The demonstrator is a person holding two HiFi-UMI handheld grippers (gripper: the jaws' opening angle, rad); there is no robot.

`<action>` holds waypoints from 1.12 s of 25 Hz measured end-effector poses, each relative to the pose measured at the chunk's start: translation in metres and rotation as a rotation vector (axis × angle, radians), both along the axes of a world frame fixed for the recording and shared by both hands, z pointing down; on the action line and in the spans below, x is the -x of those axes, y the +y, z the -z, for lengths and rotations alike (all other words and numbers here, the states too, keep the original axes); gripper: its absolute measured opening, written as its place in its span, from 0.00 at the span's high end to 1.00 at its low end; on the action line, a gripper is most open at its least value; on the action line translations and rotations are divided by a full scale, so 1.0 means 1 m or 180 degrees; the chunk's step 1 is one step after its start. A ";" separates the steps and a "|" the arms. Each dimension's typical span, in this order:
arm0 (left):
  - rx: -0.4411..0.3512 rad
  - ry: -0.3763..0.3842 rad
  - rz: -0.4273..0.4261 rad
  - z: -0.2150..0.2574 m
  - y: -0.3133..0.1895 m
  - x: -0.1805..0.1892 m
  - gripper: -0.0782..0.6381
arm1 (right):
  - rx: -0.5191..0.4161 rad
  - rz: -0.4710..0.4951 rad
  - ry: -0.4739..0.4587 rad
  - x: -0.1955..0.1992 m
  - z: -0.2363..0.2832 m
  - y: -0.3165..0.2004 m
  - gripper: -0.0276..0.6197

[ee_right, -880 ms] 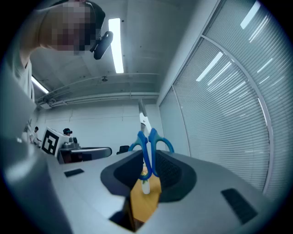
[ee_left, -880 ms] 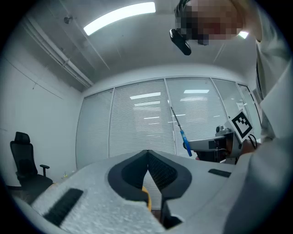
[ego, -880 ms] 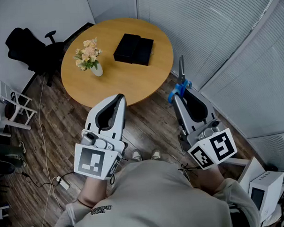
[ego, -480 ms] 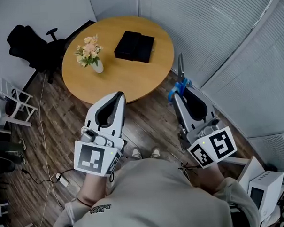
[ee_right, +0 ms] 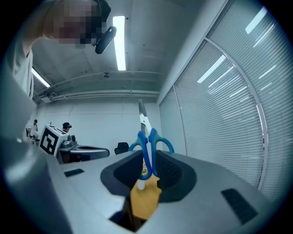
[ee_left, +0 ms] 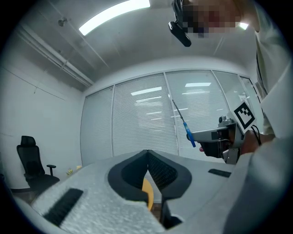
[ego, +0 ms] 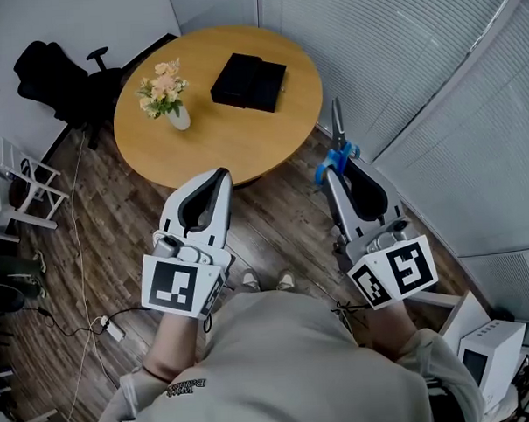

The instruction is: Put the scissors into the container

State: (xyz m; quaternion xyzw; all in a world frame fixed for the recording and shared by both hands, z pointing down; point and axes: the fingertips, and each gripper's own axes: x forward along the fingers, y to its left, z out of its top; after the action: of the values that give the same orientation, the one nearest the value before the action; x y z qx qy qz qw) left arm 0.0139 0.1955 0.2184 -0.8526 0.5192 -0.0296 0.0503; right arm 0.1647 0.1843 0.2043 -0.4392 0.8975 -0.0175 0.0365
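Scissors [ego: 336, 150] with blue handles and grey blades stick out forward from my right gripper [ego: 334, 170], which is shut on the handles, over the floor just off the table's right rim. In the right gripper view the scissors [ee_right: 147, 141] stand upright between the jaws of my right gripper [ee_right: 149, 159]. A black rectangular container [ego: 248, 81] lies on the far part of the round wooden table [ego: 217, 138]. My left gripper [ego: 218, 176] hovers at the table's near edge, jaws shut with nothing in them; the left gripper view confirms this for my left gripper [ee_left: 147, 153].
A white vase of flowers [ego: 166, 96] stands on the table's left side. A black office chair [ego: 57, 79] sits at far left and a white rack [ego: 23, 194] near it. Blinds and glass walls [ego: 434, 93] close the right side. Cables [ego: 94, 327] trail on the wood floor.
Both grippers keep nearly the same pose and the scissors stay clamped. The table and container have slid slightly up and left in the head view.
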 end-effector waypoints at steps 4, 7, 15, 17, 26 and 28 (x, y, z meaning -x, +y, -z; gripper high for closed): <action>0.0090 -0.0022 0.0072 -0.015 0.002 -0.002 0.86 | 0.0008 0.0020 -0.0001 -0.008 -0.004 -0.002 0.81; 0.0079 0.0034 0.0142 -0.016 0.004 -0.003 0.86 | 0.0017 0.0066 0.0007 -0.012 -0.006 -0.002 0.81; 0.0094 0.0018 0.0244 -0.015 0.009 -0.012 0.86 | 0.0035 0.0156 -0.0067 -0.023 -0.013 -0.005 0.81; 0.0087 -0.0004 0.0250 -0.017 0.010 -0.017 0.86 | 0.0036 0.0161 -0.0075 -0.028 -0.016 -0.005 0.81; 0.0099 -0.0038 0.0251 -0.021 0.014 -0.034 0.86 | 0.0097 0.0169 -0.0185 -0.044 -0.024 -0.004 0.81; 0.0128 -0.0014 0.0252 -0.020 0.014 -0.038 0.86 | 0.0098 0.0180 -0.0203 -0.045 -0.024 -0.004 0.81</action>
State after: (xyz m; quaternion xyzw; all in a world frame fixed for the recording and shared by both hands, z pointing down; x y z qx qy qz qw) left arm 0.0521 0.2096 0.2384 -0.8322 0.5518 -0.0439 0.0332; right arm 0.2093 0.1802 0.2281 -0.4134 0.9075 -0.0463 0.0578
